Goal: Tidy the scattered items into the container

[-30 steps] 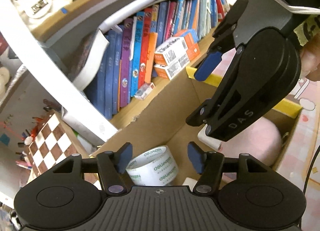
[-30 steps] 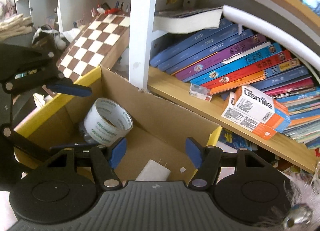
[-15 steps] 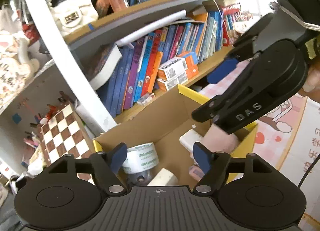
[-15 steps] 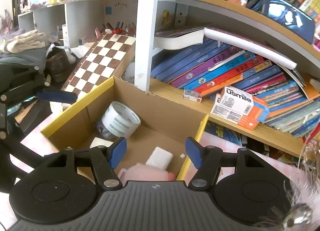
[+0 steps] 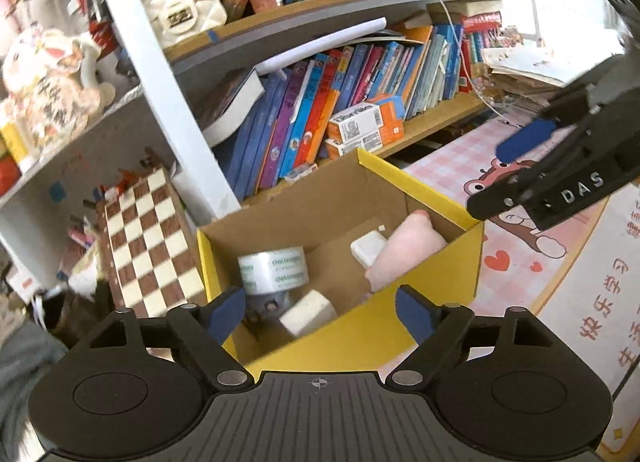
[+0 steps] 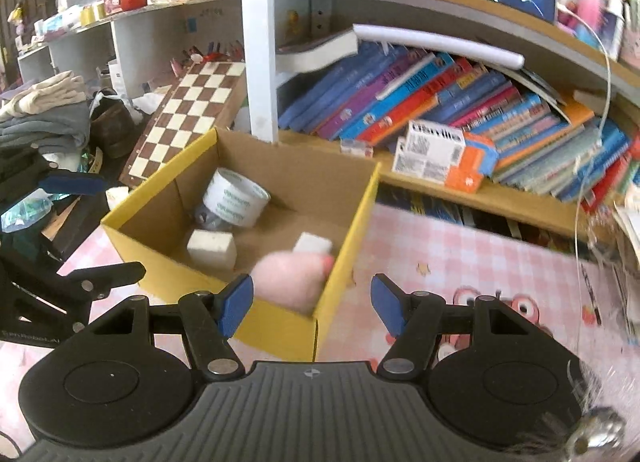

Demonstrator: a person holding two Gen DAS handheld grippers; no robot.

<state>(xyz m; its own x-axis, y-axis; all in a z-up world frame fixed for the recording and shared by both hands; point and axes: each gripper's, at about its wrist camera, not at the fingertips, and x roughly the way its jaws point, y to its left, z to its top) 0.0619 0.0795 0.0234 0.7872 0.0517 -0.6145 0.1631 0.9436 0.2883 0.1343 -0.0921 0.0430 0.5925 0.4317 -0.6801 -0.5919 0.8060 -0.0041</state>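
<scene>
Yellow-rimmed cardboard box [image 5: 420, 186] on pink mat holds tape roll [image 5: 274, 268], white blocks, pink plush [image 5: 404, 250]; left gripper [image 5: 320, 312] jaws opening, empty; right gripper [image 6: 310, 304] parted, empty; tidying seemingly near complete.

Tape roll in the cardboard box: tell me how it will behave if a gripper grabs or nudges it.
The tape roll looks stiff, a wound ring holding its shape. It leans tilted on a dark object, so a nudge may roll or topple it. Its glossy wrap probably makes it slippery.
</scene>
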